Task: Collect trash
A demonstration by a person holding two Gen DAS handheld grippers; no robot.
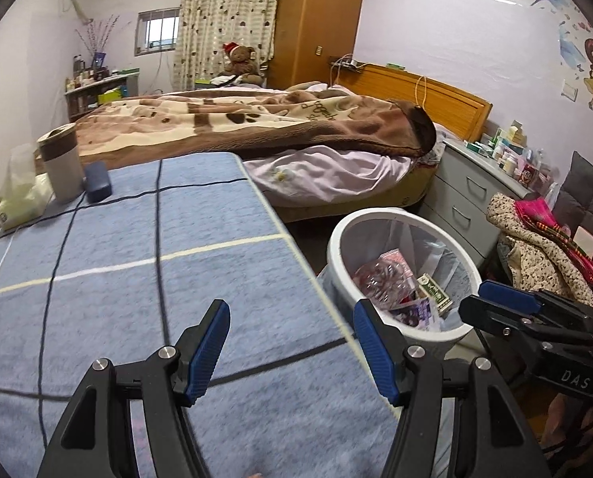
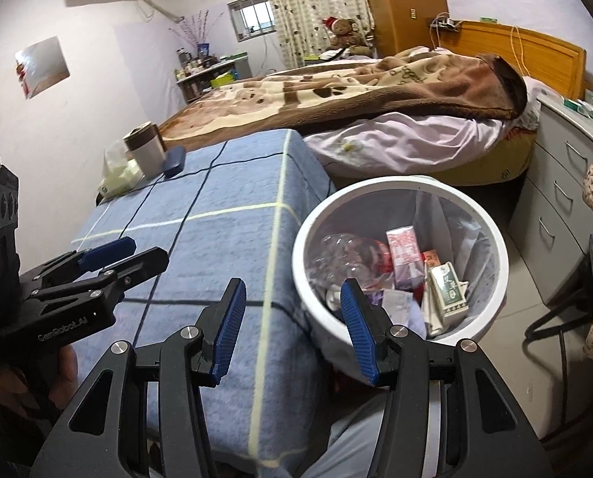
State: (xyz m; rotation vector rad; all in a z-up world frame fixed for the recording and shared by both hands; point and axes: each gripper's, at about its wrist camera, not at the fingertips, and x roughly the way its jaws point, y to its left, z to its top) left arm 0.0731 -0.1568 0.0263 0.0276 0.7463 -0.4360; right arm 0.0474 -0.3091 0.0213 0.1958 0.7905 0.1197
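Two grippers are being held above a table draped in a blue checked cloth [image 1: 145, 263], in a bedroom; the left gripper [image 1: 292, 354] is being kept over the cloth's right edge, jaws standing apart with nothing between them; the right gripper [image 2: 292, 330] is likewise being carried parted and empty, by the near rim of a white bin [image 2: 491, 235] standing on the floor just beside the table.

The trash is already lying inside the lined bin: a crumpled clear plastic wrapper [image 2: 338, 257], a pink carton [image 2: 406, 255], a green-and-white box [image 2: 451, 290] and some paper scraps.

A likely mishap: the bin could be knocked or tipped by the right gripper, as its jaw is being held close to the rim; the cloth could also be snagged and dragged.

Counted: two grippers, one bin, one cup [image 1: 59, 159], one dark blue case [image 1: 97, 181], one tissue pack [image 1: 19, 193], all three at the table's far corner.
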